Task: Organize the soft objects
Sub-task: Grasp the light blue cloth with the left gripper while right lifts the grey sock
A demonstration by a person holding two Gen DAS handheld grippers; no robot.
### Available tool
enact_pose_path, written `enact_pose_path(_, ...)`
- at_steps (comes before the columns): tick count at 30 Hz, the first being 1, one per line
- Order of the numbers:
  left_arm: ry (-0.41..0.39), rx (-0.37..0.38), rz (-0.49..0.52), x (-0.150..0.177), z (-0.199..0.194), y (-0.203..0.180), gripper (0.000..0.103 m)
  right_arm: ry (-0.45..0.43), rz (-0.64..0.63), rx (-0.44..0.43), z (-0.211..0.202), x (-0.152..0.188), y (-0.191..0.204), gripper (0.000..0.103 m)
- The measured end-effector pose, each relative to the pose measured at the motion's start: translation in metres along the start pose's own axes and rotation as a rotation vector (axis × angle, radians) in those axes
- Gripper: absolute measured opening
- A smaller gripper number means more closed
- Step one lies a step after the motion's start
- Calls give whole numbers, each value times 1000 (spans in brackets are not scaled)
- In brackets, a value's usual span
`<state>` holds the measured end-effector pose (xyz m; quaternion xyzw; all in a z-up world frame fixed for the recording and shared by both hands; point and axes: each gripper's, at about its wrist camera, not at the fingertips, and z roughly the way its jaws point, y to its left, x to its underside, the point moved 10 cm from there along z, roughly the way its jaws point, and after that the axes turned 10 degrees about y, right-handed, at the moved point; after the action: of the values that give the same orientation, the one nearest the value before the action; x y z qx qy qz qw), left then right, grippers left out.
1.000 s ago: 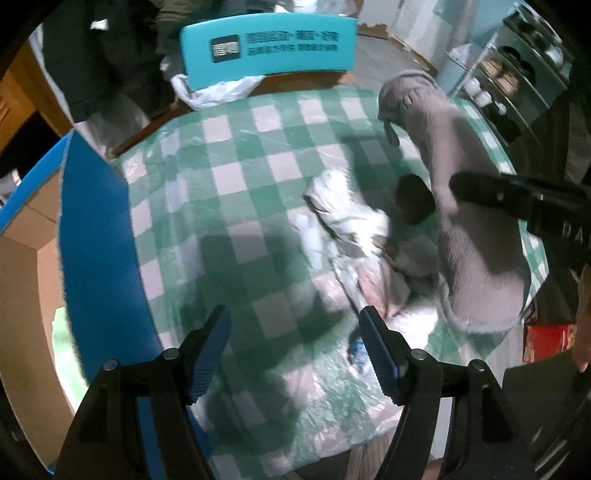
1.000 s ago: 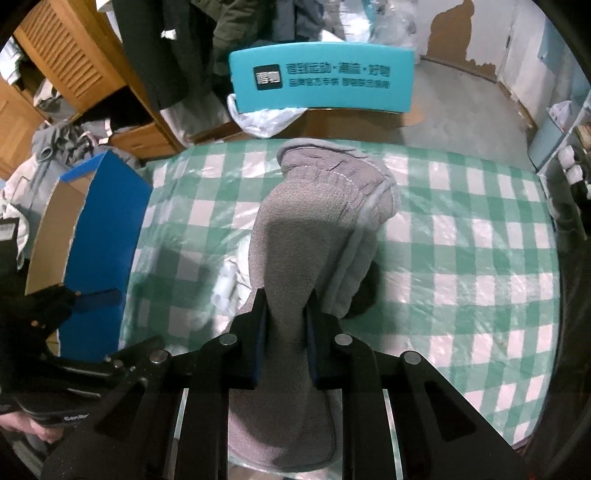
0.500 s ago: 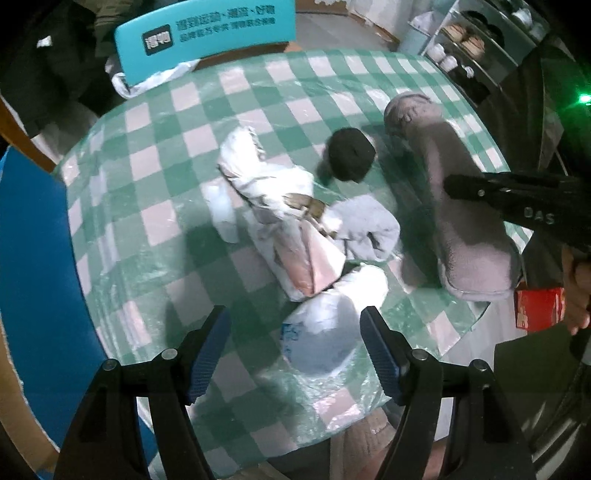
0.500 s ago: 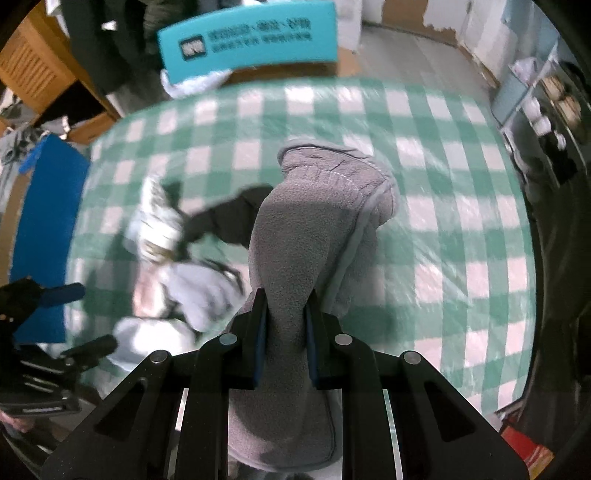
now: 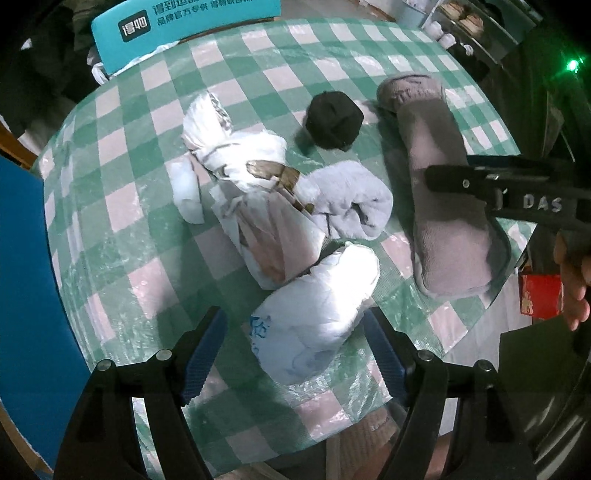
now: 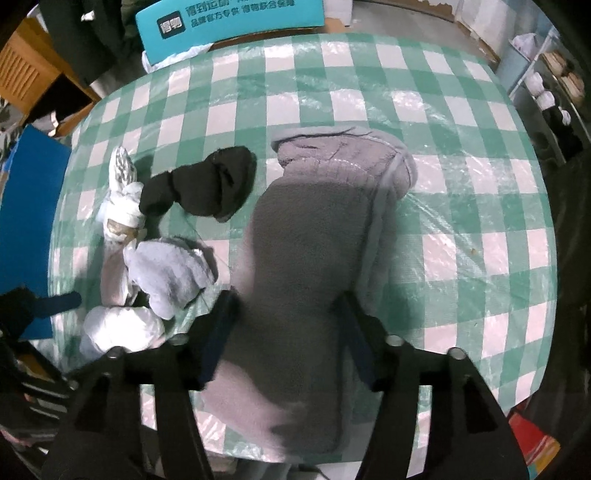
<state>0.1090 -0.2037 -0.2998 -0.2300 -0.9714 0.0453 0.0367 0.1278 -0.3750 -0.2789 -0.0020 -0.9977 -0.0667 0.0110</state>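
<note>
Checked tablecloth [image 6: 461, 155], teal chair back [image 5: 184, 26]

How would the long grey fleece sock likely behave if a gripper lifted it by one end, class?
The grey fleece sock lies flat and limp on the tablecloth, so it would probably droop. Its fuzzy pile suggests good grip. It looks light for its size.

"DAS" on right gripper [image 5: 491, 188]
</note>
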Motion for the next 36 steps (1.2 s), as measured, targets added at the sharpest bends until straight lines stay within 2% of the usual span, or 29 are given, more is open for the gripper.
enact_pose_path(6,21,-25,20,-3,13,-7,79,-2,61,-21,1,-3,-4,67)
enact_pose_path(11,12,-51,65,-5,16,-11,79,7,57,29,12,-7,0,67)
enact_pose_path(12,10,-57,74,-5,16,-12,78,9,52,37,14,-7,1,68)
enact_pose_path(15,12,-71,98,-3,19,-14,62,17,47,61,22,-7,2,68)
enact_pose_path(19,-10,-97,121,2,19,-14,57,28,32,96,31,-7,3,69)
enact_pose_path(26,-57,-101,117,9,3,-6,56,18,-51,181,39,-3,17,68)
enact_pose_path(30,-87,-97,110,12,-12,-2,56,2,-82,199,35,1,24,38)
enact_pose_path(34,-108,-97,99,17,-24,1,56,-7,-69,171,30,1,27,25)
enact_pose_path(36,-116,-93,92,21,-31,8,56,-18,-60,160,23,2,25,23)
